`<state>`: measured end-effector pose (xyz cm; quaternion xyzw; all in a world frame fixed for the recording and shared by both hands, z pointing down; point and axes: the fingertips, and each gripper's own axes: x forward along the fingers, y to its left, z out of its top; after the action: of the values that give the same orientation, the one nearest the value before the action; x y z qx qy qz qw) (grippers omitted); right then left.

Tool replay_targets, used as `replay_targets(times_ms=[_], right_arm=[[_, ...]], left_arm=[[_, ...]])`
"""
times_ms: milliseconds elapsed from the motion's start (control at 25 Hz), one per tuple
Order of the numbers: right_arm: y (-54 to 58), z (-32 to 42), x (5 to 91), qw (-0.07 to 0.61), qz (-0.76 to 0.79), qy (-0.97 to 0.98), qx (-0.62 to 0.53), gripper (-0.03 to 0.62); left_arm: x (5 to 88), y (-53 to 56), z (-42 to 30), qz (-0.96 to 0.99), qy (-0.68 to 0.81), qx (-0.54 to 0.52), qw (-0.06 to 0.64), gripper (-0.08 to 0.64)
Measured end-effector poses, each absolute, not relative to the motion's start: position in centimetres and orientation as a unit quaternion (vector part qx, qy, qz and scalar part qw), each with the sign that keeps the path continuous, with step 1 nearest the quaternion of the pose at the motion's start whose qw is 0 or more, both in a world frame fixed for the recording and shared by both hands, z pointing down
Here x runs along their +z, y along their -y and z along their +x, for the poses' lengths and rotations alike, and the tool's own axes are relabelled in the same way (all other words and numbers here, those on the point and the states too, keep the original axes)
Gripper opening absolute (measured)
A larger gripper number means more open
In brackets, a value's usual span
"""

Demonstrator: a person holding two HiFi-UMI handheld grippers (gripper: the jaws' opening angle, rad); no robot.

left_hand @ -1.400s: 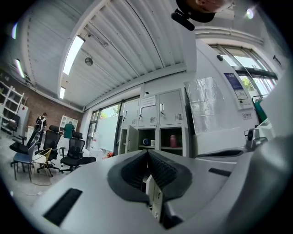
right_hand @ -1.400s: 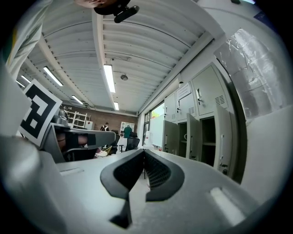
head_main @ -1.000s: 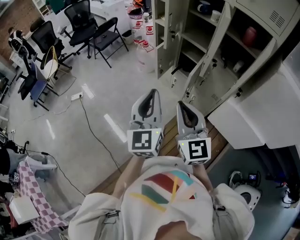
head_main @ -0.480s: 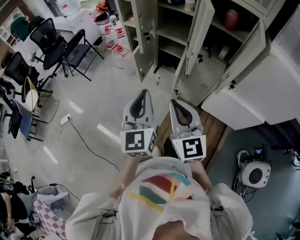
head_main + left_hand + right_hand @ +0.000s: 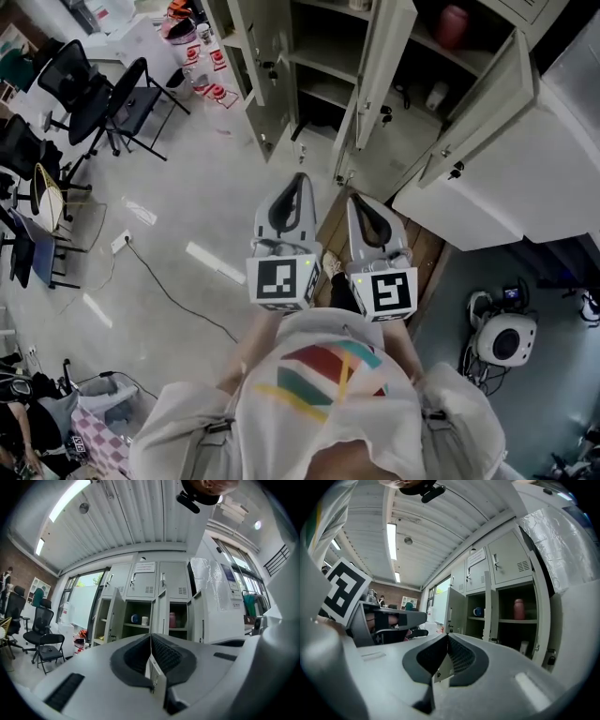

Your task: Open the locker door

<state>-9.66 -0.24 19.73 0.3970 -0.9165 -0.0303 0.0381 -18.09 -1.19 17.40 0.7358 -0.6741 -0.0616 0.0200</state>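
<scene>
Left hand-held gripper (image 5: 300, 183) and right hand-held gripper (image 5: 357, 201), centre frame: jaws together, nothing between them. Lockers (image 5: 380, 70) at top of frame, well apart. Upper locker door (image 5: 171, 579) closed. Advice: close in level and part the jaws before reaching it.

We stood on a pale, glossy floor (image 5: 178, 178) that threw back streaks of light. Black office chairs (image 5: 70, 84) and a black folding chair (image 5: 141, 98) stood at the far left. A dark cable (image 5: 178, 298) ran across the floor from a white power strip (image 5: 120, 242). A strip of wooden boards (image 5: 428, 251) lay beside a grey-blue patch of floor (image 5: 441, 328). Overhead we saw a ribbed white ceiling (image 5: 140, 517) with a long strip light (image 5: 70, 498). To the left were a brick wall (image 5: 21, 569) and a bright window (image 5: 84, 606).
</scene>
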Motion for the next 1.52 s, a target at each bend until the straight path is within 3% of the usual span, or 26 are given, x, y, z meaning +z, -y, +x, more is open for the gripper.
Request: replay_targets(times_ms=[1040, 1520], right_arm=[[9.8, -7.5, 20.9, 0.021, 0.443, 0.896, -0.033, 0.006], [13.3, -6.3, 31.1, 0.028, 0.47, 0.882, -0.001, 0.006]], left_arm=[[20.0, 10.8, -16.1, 0.752, 0.659, -0.028, 0.006, 0.017], [29.2, 13.5, -15.2, 0.752, 0.658, -0.007, 0.033, 0.016]])
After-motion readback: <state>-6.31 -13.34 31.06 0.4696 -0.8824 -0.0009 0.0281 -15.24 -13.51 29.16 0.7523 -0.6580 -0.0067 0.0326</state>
